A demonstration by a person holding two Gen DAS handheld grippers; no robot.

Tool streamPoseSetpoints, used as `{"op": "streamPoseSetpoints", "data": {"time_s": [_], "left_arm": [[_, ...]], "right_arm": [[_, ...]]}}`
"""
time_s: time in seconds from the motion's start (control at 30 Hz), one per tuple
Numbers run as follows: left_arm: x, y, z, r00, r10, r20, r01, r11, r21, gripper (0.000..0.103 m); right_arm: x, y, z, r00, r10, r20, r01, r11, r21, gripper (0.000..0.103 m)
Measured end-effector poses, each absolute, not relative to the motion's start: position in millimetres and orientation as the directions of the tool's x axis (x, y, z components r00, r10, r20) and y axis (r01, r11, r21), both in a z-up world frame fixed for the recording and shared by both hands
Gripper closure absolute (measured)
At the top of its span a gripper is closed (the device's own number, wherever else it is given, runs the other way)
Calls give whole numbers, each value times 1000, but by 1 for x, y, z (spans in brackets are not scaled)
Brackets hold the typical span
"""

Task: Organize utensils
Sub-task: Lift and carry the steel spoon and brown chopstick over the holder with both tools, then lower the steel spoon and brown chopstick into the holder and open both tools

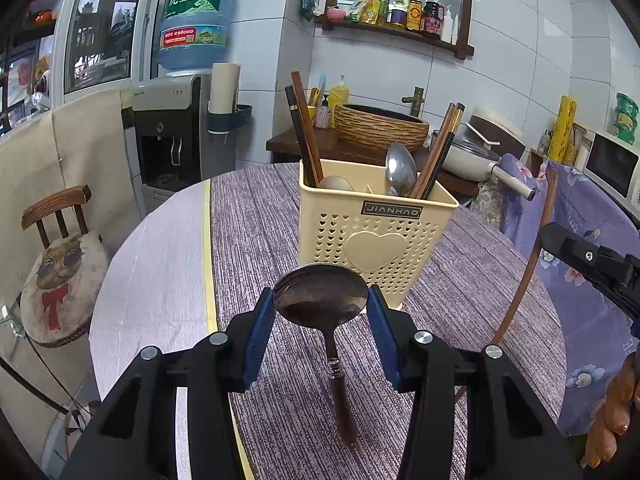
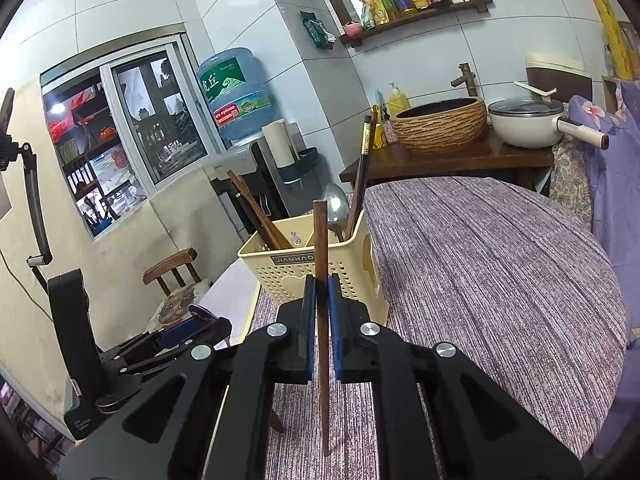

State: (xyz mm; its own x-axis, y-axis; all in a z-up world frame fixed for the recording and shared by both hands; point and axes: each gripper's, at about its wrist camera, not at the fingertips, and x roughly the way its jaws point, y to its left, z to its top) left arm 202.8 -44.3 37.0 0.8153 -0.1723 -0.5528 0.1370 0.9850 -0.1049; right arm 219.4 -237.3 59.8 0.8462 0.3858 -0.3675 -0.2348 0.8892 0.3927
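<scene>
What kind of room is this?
Probably a home kitchen or dining corner: sauce bottles on a wall shelf, a pot by the basin, and a utensil holder on the table.

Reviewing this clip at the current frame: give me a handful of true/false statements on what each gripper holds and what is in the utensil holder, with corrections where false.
1. The left gripper holds a spoon by its bowl. True.
2. The right gripper is open with nothing between its pads. False: it is shut on a single brown chopstick, which stands roughly upright in the right wrist view.
3. The cream utensil holder already has chopsticks and a metal spoon in it. True.
4. The holder lies tipped on its side. False: it stands upright on the purple tablecloth.
5. The held spoon's handle points up at the ceiling. False: it hangs down below the pads.
</scene>
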Motion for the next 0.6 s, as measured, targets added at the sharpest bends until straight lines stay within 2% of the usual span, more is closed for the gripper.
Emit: {"op": "streamPoseSetpoints", "data": {"time_s": [0.6], "left_arm": [[205, -38, 54, 821, -215, -529, 168, 976, -135, 56]], "right_arm": [[223, -232, 76, 847, 406, -344, -281, 890, 360, 96]]}}
